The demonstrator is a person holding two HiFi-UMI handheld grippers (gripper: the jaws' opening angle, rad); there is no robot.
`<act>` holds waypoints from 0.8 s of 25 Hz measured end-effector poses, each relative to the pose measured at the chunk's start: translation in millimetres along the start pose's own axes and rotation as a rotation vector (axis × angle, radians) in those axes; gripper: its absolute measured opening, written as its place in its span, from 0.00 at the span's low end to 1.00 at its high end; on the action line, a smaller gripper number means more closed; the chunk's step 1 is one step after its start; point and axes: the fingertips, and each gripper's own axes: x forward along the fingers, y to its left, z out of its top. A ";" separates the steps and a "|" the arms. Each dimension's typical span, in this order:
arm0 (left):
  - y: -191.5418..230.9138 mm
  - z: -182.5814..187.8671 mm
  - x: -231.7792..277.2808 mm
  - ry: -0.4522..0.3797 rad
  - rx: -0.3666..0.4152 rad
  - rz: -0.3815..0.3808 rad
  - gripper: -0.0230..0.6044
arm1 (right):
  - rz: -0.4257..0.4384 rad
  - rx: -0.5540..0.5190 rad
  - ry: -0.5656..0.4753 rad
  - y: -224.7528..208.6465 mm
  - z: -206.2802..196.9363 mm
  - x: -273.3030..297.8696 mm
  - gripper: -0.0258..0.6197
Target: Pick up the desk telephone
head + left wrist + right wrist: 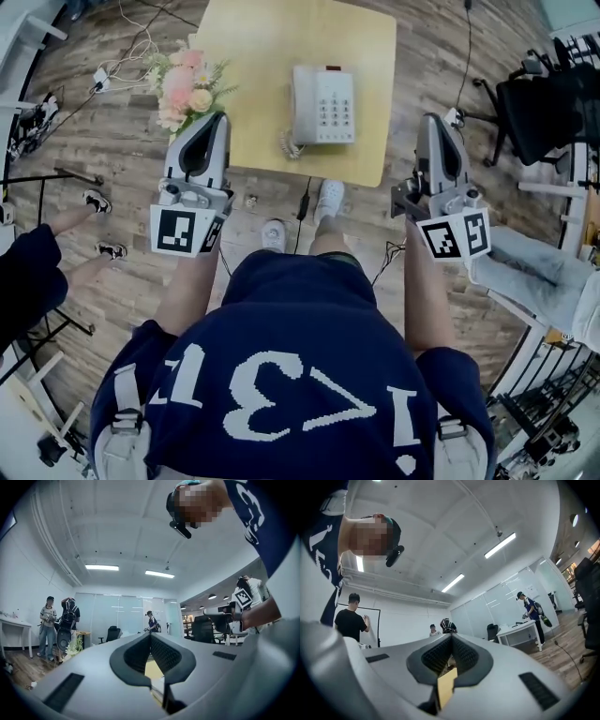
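A white desk telephone lies on a light wooden table, its handset in the cradle on the left and a coiled cord at the near edge. My left gripper hovers over the table's near left corner, shut and empty, short of the phone. My right gripper is off the table's right side above the floor, also shut with nothing in it. In the left gripper view the jaws meet, pointing slightly upward into the room. The right gripper view shows the same closed jaws.
A bouquet of pink flowers sits at the table's left corner beside my left gripper. A black office chair stands to the right, and cables run over the wooden floor. Another person's sleeve is at the left.
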 end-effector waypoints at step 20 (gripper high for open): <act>1.8 10.8 138.0 -0.039 0.031 0.183 0.06 | 0.132 -0.007 0.046 -132.1 7.2 119.6 0.08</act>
